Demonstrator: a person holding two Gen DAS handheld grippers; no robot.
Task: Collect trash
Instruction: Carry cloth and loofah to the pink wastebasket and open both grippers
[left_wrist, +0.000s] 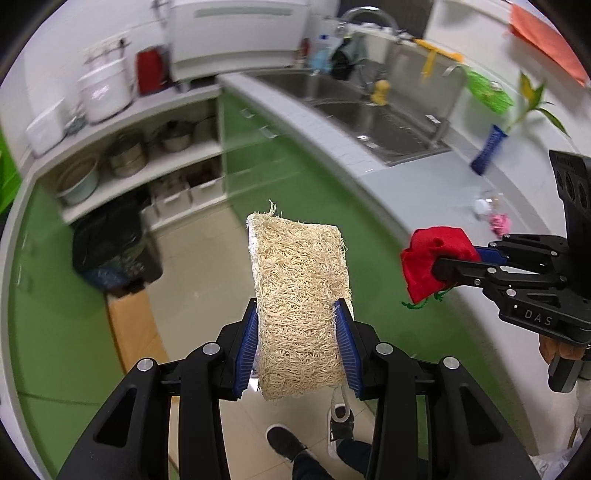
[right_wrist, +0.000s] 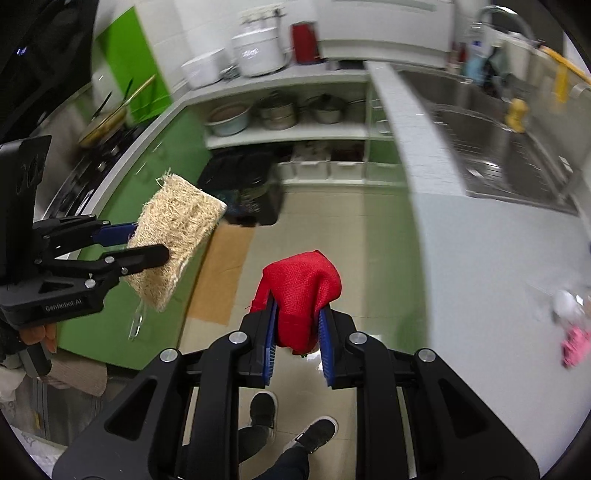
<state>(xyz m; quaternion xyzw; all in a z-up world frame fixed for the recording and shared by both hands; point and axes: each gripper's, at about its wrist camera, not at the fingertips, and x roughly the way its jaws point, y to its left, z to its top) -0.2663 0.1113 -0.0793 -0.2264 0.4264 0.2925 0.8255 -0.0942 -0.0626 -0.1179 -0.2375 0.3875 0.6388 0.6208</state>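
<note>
Both tongs loaded, held above the kitchen floor.
Your left tongs (left_wrist: 299, 317) clamp the loofah sponge (left_wrist: 299, 291); your right tongs (right_wrist: 297, 314) pinch the red cloth pouch (right_wrist: 301, 291) tight. Black bin (right_wrist: 240, 188) sits ahead under the shelves.

The loofah pad (left_wrist: 301, 295) is pale straw-beige, a tangle of coarse fibres. The cloth pouch (right_wrist: 301, 291) is bright red with a fine weave. Both grippers are black with blue pads (left_wrist: 249, 343). The cabinet fronts (left_wrist: 258, 147) are green, the counter (right_wrist: 476, 280) pale grey, the floor tiles (right_wrist: 325, 229) cream.
</note>
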